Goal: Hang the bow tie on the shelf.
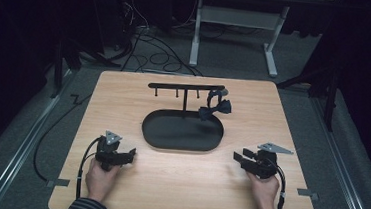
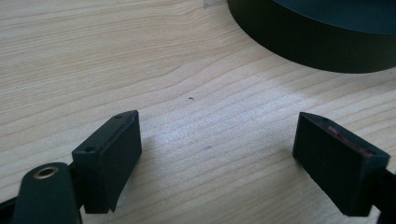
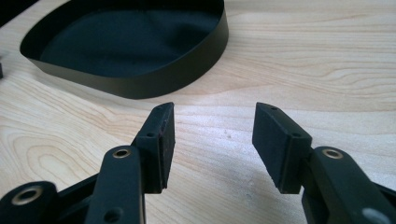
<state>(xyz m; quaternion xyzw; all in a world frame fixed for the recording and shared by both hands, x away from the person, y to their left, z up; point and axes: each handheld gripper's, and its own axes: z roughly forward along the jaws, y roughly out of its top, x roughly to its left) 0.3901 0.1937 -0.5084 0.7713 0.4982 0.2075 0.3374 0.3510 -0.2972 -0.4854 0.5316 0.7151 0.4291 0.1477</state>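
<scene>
1. High view: a wooden table [image 1: 177,184] carries a black oval tray [image 1: 157,137] at its middle. A thin post rises from the tray's far edge to a crossbar [image 1: 185,87] with small hooks. A black bow tie [image 1: 215,108] hangs at the bar's right end, over the tray's far right rim.
2. High view: the left gripper [image 1: 128,155] rests on the table near the tray's left end, jaws aimed inward and spread with nothing between them. The right gripper [image 1: 238,157] rests near the tray's right end, also aimed inward, jaws parted and empty. The tray lies between the two grippers; the bow tie is well apart from both, beyond the tray and closer to the right gripper's side.
3. Left gripper view: the left gripper [image 2: 217,154] has its two black jaws wide apart over bare wood. The tray's dark wall [image 2: 317,44] curves across the upper right, ahead of the jaws and apart from them.
4. Right gripper view: the right gripper [image 3: 212,140] holds its jaws open above the wood, gripping nothing. The tray [image 3: 140,81] sits ahead and to the upper left, near but not touching the jaws; its inside looks bare.
</scene>
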